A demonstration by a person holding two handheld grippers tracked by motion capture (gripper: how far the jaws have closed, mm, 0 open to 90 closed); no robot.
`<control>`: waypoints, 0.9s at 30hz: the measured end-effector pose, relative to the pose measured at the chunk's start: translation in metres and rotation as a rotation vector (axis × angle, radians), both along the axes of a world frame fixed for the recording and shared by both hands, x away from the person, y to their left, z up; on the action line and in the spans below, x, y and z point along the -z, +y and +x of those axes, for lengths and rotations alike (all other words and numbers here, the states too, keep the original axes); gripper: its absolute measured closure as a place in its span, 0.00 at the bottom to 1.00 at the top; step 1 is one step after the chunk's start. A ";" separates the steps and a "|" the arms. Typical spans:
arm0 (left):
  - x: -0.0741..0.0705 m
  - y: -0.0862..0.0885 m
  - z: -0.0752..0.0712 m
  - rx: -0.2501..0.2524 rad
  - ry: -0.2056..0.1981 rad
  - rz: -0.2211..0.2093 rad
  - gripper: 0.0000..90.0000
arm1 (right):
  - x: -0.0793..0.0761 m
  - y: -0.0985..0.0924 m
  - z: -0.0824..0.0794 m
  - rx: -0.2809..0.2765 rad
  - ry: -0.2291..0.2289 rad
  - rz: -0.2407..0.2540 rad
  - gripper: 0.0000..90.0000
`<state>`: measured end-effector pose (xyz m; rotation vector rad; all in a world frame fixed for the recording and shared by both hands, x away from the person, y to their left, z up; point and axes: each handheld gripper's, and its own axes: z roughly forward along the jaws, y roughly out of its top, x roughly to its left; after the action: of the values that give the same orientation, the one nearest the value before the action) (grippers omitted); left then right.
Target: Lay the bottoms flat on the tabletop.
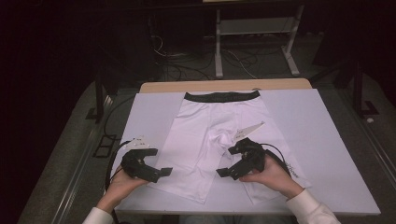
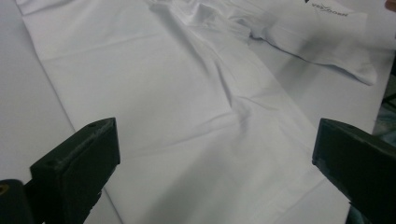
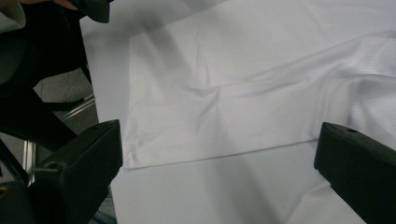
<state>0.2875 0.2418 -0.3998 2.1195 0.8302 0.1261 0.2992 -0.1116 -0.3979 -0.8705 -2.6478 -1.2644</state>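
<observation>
A pair of white shorts (image 1: 219, 126) with a black waistband (image 1: 221, 96) lies flat on the white-covered table (image 1: 322, 140), legs pointing toward me. My left gripper (image 1: 159, 162) hovers at the outer edge of the left leg, its jaws wide apart with nothing between them. In the left gripper view, the left gripper (image 2: 215, 158) looks across the left leg (image 2: 187, 93). My right gripper (image 1: 226, 162) is open over the inner edge of the right leg, facing the left one. In the right gripper view, the right gripper (image 3: 217, 158) frames the left leg's hem (image 3: 140, 140), not touching the cloth.
A small dark logo (image 2: 329, 10) marks the right leg near its hem. The table's wooden far edge (image 1: 224, 86) shows past the cover. Behind it stand a white metal frame (image 1: 254, 28) and loose cables (image 1: 187, 65) on the floor. Bare cover lies on both sides of the shorts.
</observation>
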 end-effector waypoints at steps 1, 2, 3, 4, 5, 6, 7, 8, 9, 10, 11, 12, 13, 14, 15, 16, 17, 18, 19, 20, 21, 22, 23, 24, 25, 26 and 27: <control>0.000 -0.001 0.001 0.002 -0.008 -0.002 0.00 | -0.001 -0.003 0.001 0.006 -0.002 0.003 0.00; 0.000 -0.003 0.001 -0.001 -0.016 -0.001 0.00 | -0.001 -0.006 0.001 0.011 -0.005 0.006 0.00; 0.000 -0.004 0.002 -0.004 -0.020 -0.004 0.00 | -0.002 -0.009 0.002 0.019 -0.004 0.010 0.00; -0.001 -0.005 0.003 -0.003 -0.025 -0.005 0.00 | -0.004 -0.012 0.002 0.025 -0.003 0.012 0.00; -0.001 -0.006 0.003 -0.005 -0.034 -0.009 0.00 | -0.005 -0.016 0.003 0.031 -0.006 0.013 0.00; -0.001 -0.008 0.004 -0.007 -0.044 -0.015 0.00 | -0.006 -0.019 0.003 0.036 -0.012 0.017 0.00; -0.002 -0.009 0.004 -0.007 -0.047 -0.017 0.00 | -0.008 -0.023 0.004 0.046 -0.017 0.016 0.00; -0.002 -0.010 0.005 -0.004 -0.054 -0.023 0.00 | -0.008 -0.026 0.004 0.051 -0.019 0.019 0.00; -0.003 -0.011 0.005 -0.005 -0.056 -0.029 0.00 | -0.009 -0.029 0.005 0.060 -0.020 0.024 0.00; -0.003 -0.013 0.005 -0.003 -0.060 -0.035 0.00 | -0.010 -0.033 0.005 0.068 -0.023 0.024 0.00; -0.003 -0.014 0.006 0.000 -0.065 -0.036 0.00 | -0.011 -0.036 0.005 0.074 -0.026 0.027 0.00; -0.002 -0.016 0.006 -0.001 -0.067 -0.043 0.00 | -0.011 -0.040 0.006 0.079 -0.032 0.027 0.00; -0.002 -0.017 0.006 0.000 -0.069 -0.046 0.00 | -0.012 -0.044 0.006 0.090 -0.032 0.025 0.00; -0.001 -0.019 0.006 0.000 -0.071 -0.052 0.00 | -0.012 -0.046 0.006 0.095 -0.036 0.026 0.00; -0.001 -0.020 0.006 -0.002 -0.073 -0.055 0.00 | -0.013 -0.050 0.005 0.104 -0.042 0.025 0.00; 0.000 -0.021 0.006 0.000 -0.074 -0.061 0.00 | -0.013 -0.053 0.005 0.110 -0.046 0.024 0.00; 0.001 -0.022 0.006 -0.001 -0.075 -0.067 0.00 | -0.013 -0.056 0.005 0.117 -0.046 0.025 0.00; 0.002 -0.023 0.006 -0.002 -0.078 -0.068 0.00 | -0.012 -0.060 0.005 0.125 -0.049 0.025 0.00; 0.003 -0.023 0.006 -0.004 -0.083 -0.071 0.00 | -0.012 -0.064 0.005 0.132 -0.052 0.028 0.00; 0.004 -0.023 0.005 -0.006 -0.088 -0.076 0.00 | -0.012 -0.067 0.004 0.139 -0.053 0.028 0.00; 0.005 -0.023 0.005 -0.007 -0.091 -0.076 0.00 | -0.012 -0.071 0.004 0.148 -0.055 0.030 0.00; 0.006 -0.022 0.005 -0.016 -0.100 -0.082 0.00 | -0.011 -0.075 0.004 0.156 -0.058 0.033 0.00; 0.007 -0.021 0.004 -0.024 -0.110 -0.086 0.00 | -0.011 -0.078 0.003 0.164 -0.058 0.035 0.00; 0.009 -0.019 0.004 -0.035 -0.115 -0.093 0.00 | -0.010 -0.082 0.003 0.172 -0.064 0.038 0.00; 0.011 -0.017 0.004 -0.046 -0.117 -0.103 0.00 | -0.010 -0.085 0.003 0.181 -0.065 0.041 0.00; 0.012 -0.015 0.004 -0.053 -0.117 -0.109 0.00 | -0.009 -0.089 0.002 0.190 -0.071 0.042 0.00; 0.014 -0.014 0.004 -0.064 -0.116 -0.115 0.00 | -0.008 -0.092 0.001 0.196 -0.072 0.044 0.00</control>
<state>0.2912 0.2282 -0.4134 1.9592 0.8170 0.2276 0.3005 -0.2034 -0.3896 -1.1223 -2.6312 -1.4162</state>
